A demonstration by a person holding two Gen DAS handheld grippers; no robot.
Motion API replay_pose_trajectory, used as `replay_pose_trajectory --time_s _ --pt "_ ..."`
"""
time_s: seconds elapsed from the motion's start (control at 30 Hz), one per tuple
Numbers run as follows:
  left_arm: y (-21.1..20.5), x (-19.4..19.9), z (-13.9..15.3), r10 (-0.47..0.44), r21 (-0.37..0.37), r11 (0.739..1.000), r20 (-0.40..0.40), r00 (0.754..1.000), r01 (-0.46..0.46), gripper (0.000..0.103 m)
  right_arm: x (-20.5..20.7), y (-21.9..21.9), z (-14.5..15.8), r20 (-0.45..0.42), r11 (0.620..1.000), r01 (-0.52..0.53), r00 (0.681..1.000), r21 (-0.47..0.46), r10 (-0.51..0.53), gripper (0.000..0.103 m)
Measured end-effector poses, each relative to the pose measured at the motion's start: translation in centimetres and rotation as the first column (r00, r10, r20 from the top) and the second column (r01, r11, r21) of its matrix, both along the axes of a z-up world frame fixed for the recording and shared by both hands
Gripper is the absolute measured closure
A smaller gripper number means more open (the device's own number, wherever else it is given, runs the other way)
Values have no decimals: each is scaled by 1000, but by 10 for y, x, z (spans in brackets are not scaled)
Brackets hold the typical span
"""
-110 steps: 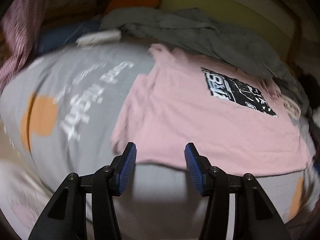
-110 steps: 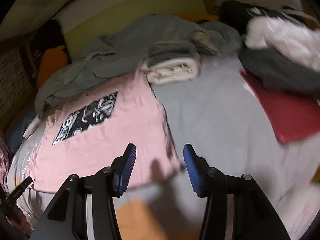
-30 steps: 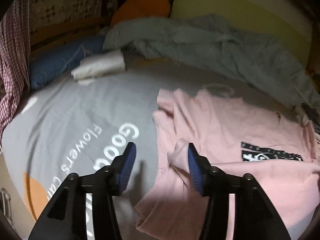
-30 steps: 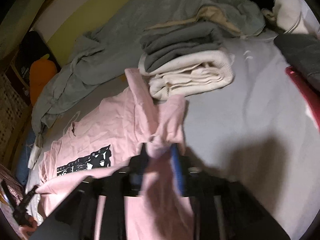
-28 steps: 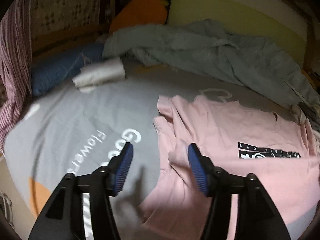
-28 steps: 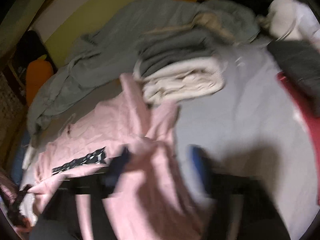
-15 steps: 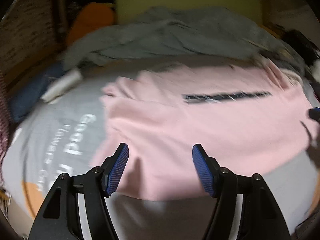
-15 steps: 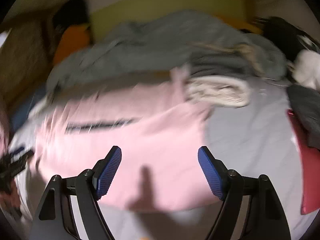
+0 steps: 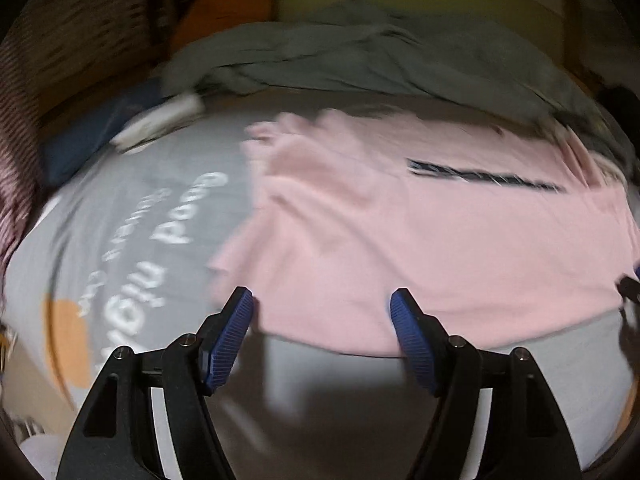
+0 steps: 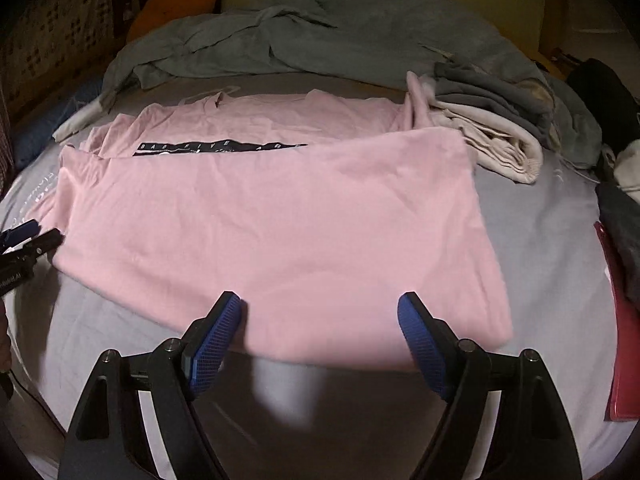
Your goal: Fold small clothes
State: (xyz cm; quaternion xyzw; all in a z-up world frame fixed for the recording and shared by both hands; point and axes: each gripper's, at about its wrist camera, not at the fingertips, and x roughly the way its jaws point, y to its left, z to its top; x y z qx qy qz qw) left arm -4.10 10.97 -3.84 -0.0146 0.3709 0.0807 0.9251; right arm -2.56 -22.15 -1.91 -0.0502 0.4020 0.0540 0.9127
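The pink T-shirt (image 10: 280,216) lies on the bed, on a grey sheet (image 10: 552,240), with its lower half folded up over the upper half — only a thin strip of the black print (image 10: 220,147) shows past the folded edge. The near fold line runs just ahead of both tools.

The right tool (image 10: 320,320) hangs released, its blue pads spread wide and holding nothing; the near edge of the shirt sits between and just beyond its fingertips (image 10: 218,326). Ahead of it and to its right, a folded stack of grey and cream clothes (image 10: 492,120) touches the shirt's far corner, where a pink sleeve stands up against it. Further ahead a rumpled grey blanket (image 10: 320,32) stretches across the bed. At the far right edge lies something red (image 10: 620,340), partly under dark cloth.

The left tool (image 9: 322,314) is likewise released and empty, with the shirt (image 9: 400,232) directly ahead and its near edge just past the pads. This view is blurred. To its left the sheet (image 9: 120,220) carries white lettering and an orange spot. The left tool's tip also appears at the left edge of the right wrist view, just beside the shirt's left end.
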Motion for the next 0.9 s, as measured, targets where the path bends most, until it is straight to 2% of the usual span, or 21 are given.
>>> replay_pose_trajectory --time_s 0.1,0.13,0.2,0.27,0.3,0.37,0.47,0.53,0.6,0.73,0.8,0.83,0.9 --pt "23 -4 5 84 -20 996 20 996 -84 32 -2 -13 9 38 998 55 998 15 -55 21" --pt "30 -4 5 104 -34 994 12 994 -104 36 1 -22 11 33 996 79 996 34 -80 21" --pt "46 -2 0 126 -93 988 -14 992 -127 51 7 -34 11 11 991 117 993 63 -118 21" --pt "56 2 -7 126 -142 981 -39 991 -130 75 11 -42 8 -14 986 148 989 78 -148 21" --pt "57 3 -9 126 -157 979 -43 991 -131 79 12 -48 7 -27 982 165 986 88 -163 21" --pt "60 0 -9 146 -181 972 -31 989 -150 96 13 -52 5 -22 977 207 978 57 -206 21" --pt "56 -12 3 152 -159 976 22 988 -146 97 18 -65 -1 -36 963 269 963 9 -269 21" --pt "52 -22 6 164 -117 980 40 986 -158 97 22 -81 -5 -80 951 299 953 73 -293 21" --pt "51 -29 2 182 -109 978 26 983 -178 97 22 -88 -4 -90 944 316 947 96 -308 21" --pt "53 -27 -19 198 -112 973 -44 979 -202 96 21 -93 -3 -80 940 332 942 74 -326 21" --pt "51 -26 -18 207 -79 975 -42 977 -210 90 21 -96 -2 -81 938 338 940 79 -332 21" --pt "49 -28 -14 215 -60 975 -25 976 -216 85 20 -97 0 -75 935 345 938 80 -339 21" --pt "46 -32 -6 213 -53 976 35 977 -211 85 15 -98 6 -40 930 356 935 88 -354 21"
